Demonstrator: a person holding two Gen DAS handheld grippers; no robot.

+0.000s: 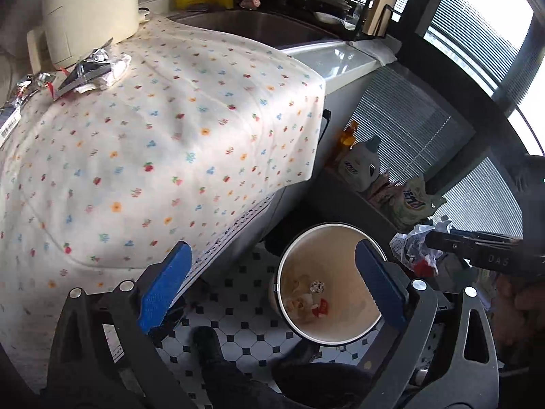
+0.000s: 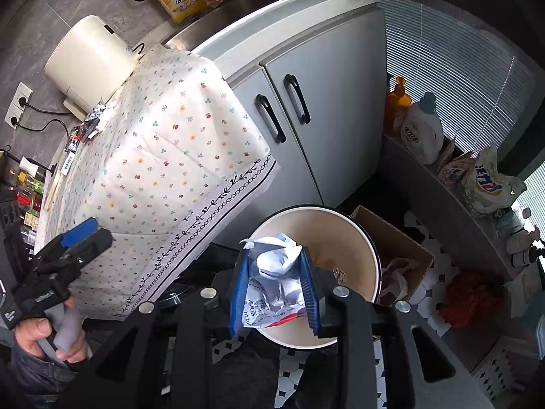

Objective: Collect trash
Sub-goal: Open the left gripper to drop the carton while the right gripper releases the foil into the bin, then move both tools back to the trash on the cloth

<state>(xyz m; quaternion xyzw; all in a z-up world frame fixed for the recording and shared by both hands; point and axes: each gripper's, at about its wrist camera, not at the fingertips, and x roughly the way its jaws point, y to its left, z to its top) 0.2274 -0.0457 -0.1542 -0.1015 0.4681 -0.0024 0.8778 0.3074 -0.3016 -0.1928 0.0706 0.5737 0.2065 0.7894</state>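
The right gripper [image 2: 276,286], at lower centre, is clamping a crumpled white printed paper wrapper [image 2: 274,272] directly above the round cream bin [image 2: 371,255], positioned for release. The left gripper [image 1: 269,286] is standing fully spread and empty. Further back, foil scraps [image 1: 92,68] are lying on the floral cloth [image 1: 170,136], upper left; nothing is obstructing the bin.

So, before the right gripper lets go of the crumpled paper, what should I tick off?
1. Crumpled paper between the right gripper fingers: ok.
2. Paper over the bin opening: ok.
3. Left gripper open, carrying nothing: ok.
4. Left gripper clear of the drop path: ok, off to the side.
5. Room in the bin: ok, few scraps at the bottom.
6. Foil wrappers left on the tablecloth: not ok, uncollected.
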